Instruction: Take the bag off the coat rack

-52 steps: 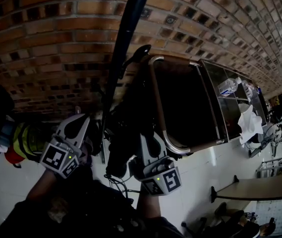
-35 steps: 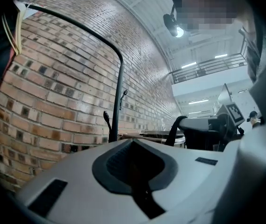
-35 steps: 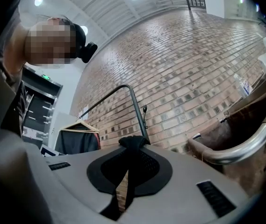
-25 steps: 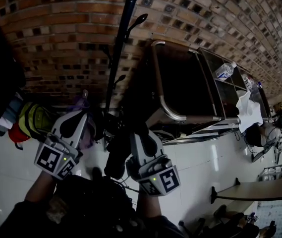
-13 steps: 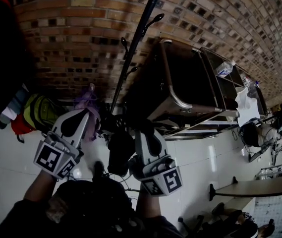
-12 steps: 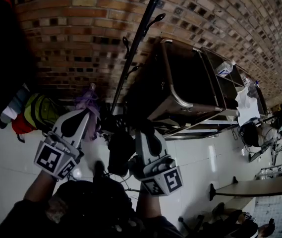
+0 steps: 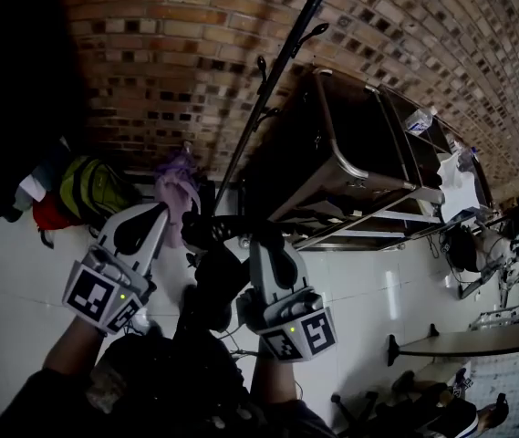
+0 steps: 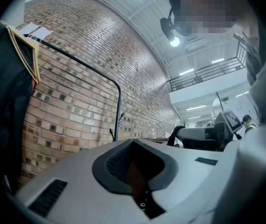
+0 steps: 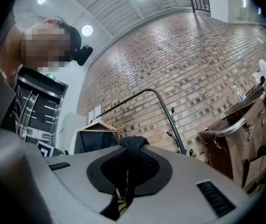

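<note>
Nearest, at 6 o'clock in the head view: the person's dark clothing [image 7: 168, 381], cut off by the lower edge. Just above, at 8 o'clock, the left gripper [image 7: 159, 212]: jaws pressed together; cannot tell, even from its own view, whether anything sits between them. At 5 o'clock, the right gripper [image 7: 264, 244]: pinches a black strap [image 9: 132, 144] looped over its closed tips. Between both, the black bag [image 7: 212, 286]: hangs under that strap, lower part lost in shadow. Beyond, toward 1 o'clock, the coat rack [image 7: 282, 67]: apart from the bag, top cut off. At 10 o'clock, a purple cloth [image 7: 179, 188] and a yellow-green backpack [image 7: 95, 190], half hidden. Farthest, the brick wall [image 7: 168, 53]; at 2 o'clock, a dark brown unit [image 7: 295, 153] with a chrome rail [image 7: 339, 140], too dim to name.
</note>
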{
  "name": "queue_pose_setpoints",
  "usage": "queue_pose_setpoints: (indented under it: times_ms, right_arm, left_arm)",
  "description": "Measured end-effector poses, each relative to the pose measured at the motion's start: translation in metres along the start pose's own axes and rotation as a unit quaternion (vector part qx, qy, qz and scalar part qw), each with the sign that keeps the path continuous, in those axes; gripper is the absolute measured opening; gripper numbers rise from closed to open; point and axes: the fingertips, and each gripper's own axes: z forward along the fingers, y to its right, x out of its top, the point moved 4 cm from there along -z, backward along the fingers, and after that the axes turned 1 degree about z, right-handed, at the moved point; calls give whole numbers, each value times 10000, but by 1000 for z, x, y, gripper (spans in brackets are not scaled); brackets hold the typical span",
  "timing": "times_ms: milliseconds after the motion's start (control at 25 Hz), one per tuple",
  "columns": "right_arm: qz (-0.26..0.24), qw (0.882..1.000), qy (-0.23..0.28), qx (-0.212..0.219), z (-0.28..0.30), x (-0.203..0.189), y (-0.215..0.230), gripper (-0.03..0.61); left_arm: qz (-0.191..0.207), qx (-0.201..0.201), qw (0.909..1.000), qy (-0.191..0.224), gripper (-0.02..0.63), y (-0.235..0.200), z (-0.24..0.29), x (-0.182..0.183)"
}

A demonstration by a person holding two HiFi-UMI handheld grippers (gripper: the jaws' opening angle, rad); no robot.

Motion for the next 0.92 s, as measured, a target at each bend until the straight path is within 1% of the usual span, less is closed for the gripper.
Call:
queue_pose_setpoints:
  times_ms: [240, 440, 640, 920]
  right_arm:
    - [3, 10000, -94, -33, -20, -11, -39, 11]
    - [101, 9998, -24, -186, -37, -16, -60, 11]
    - [68, 9994, -10, -337, -48, -15, -69, 11]
    - [-87, 9992, -9, -396, -57, -17, -82, 11]
  left_arm:
    - [-21, -95, 10000, -10, 18, 11, -40, 4]
    - [-39, -195, 9998, -1, 18, 18, -63, 2]
    - [-40, -324, 9995, -2, 18, 27, -74, 4]
    - [-124, -454, 9989, 22, 18, 35, -86, 3]
